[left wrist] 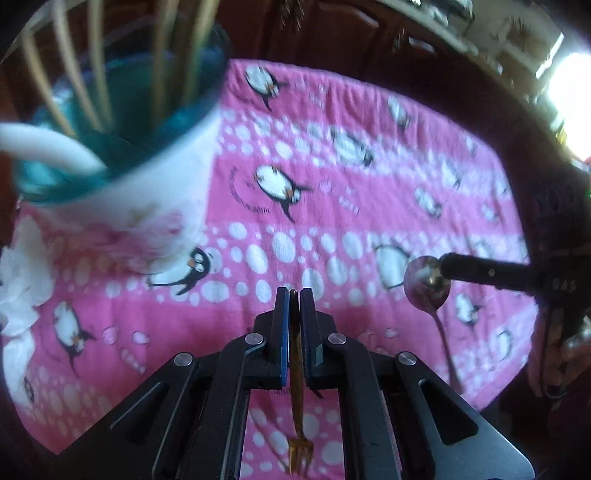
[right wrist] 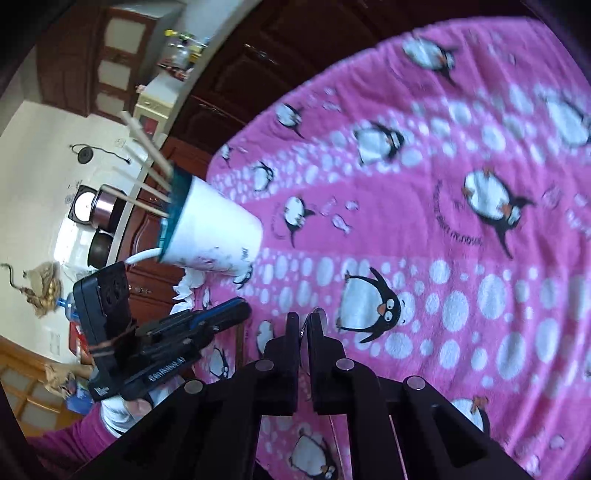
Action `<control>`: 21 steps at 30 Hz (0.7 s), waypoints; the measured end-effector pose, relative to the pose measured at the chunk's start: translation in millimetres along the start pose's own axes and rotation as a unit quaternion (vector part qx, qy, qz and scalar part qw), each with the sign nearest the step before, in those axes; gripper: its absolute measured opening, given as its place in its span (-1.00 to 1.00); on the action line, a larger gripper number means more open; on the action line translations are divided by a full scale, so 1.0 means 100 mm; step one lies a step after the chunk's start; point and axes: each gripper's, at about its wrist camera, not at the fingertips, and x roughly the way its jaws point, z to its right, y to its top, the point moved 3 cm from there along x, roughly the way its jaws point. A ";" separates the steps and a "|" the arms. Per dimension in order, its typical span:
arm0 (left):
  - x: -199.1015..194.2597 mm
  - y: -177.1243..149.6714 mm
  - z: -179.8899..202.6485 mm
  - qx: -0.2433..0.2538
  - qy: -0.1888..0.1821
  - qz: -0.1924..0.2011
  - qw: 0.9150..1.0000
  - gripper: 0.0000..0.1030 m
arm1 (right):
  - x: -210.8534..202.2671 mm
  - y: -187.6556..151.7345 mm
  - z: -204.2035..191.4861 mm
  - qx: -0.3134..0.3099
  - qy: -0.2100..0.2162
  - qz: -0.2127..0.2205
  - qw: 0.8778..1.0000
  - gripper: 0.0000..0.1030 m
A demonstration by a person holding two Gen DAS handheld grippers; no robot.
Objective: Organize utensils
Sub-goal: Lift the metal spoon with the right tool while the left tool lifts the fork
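Observation:
A white cup with a teal inside (left wrist: 122, 177) stands on the pink penguin cloth and holds several wooden chopsticks (left wrist: 96, 66) and a white handle (left wrist: 48, 147). My left gripper (left wrist: 294, 295) is shut on a small gold fork (left wrist: 297, 406), tines hanging down toward the camera, to the right of the cup. My right gripper (right wrist: 304, 321) is shut on a metal spoon (left wrist: 426, 288), whose bowl shows in the left wrist view with the handle hanging down. In the right wrist view the cup (right wrist: 210, 229) lies upper left and the left gripper (right wrist: 221, 314) beside it.
The pink penguin cloth (left wrist: 369, 206) covers the table. White crumpled tissue (left wrist: 18, 280) lies left of the cup. Dark wooden cabinets (left wrist: 332, 29) stand behind the table. A counter with pots (right wrist: 96, 214) shows in the background.

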 end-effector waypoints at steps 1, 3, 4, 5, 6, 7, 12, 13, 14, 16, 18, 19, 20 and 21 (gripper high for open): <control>-0.07 0.00 0.00 -0.004 -0.004 0.007 1.000 -0.92 | -0.05 0.00 -0.05 -0.008 -0.005 0.007 1.000 -0.93; -0.28 0.03 -0.01 -0.010 -0.010 0.029 0.999 -0.92 | -0.16 -0.01 -0.15 -0.022 -0.007 0.021 1.000 -0.94; -0.36 0.03 -0.03 -0.012 -0.012 0.036 0.999 -0.92 | -0.21 -0.02 -0.20 -0.027 -0.007 0.029 0.999 -0.98; -0.45 0.03 -0.04 -0.015 -0.015 0.046 0.999 -0.92 | -0.26 -0.03 -0.24 -0.031 -0.007 0.035 0.999 -0.98; -0.53 0.03 -0.05 -0.016 -0.017 0.054 0.998 -0.92 | -0.30 -0.03 -0.28 -0.036 -0.007 0.041 0.998 -0.99; -0.56 0.02 -0.03 -0.014 -0.018 0.056 0.998 -0.92 | -0.35 -0.04 -0.34 -0.045 -0.007 0.048 0.998 -0.99; -0.67 -0.02 -0.09 -0.024 -0.014 0.064 0.998 -0.92 | -0.36 -0.03 -0.37 -0.075 -0.062 0.055 0.994 -0.99; -0.67 -0.01 -0.07 -0.027 -0.015 0.065 0.997 -0.92 | -0.31 -0.02 -0.34 -0.080 -0.080 0.049 0.992 -0.97; -0.70 -0.02 -0.08 -0.028 -0.017 0.066 0.997 -0.92 | -0.25 -0.02 -0.31 -0.082 -0.090 0.038 0.992 -0.89; -0.75 -0.04 -0.09 -0.031 -0.017 0.070 0.997 -0.92 | -0.07 -0.03 -0.24 -0.093 -0.115 0.015 0.989 -0.67; -0.76 -0.05 -0.09 -0.032 -0.017 0.072 0.997 -0.92 | 0.10 -0.02 -0.14 -0.104 -0.144 0.001 0.984 -0.62; -0.77 -0.06 -0.10 -0.035 -0.016 0.072 0.997 -0.92 | 0.20 -0.01 -0.09 -0.111 -0.151 -0.011 0.982 -0.62; -0.76 -0.06 -0.11 -0.038 -0.016 0.071 0.997 -0.92 | 0.27 0.00 -0.06 -0.117 -0.155 -0.020 0.981 -0.62; -0.76 -0.07 -0.12 -0.040 -0.016 0.070 0.997 -0.92 | 0.35 0.01 -0.02 -0.125 -0.159 -0.031 0.979 -0.62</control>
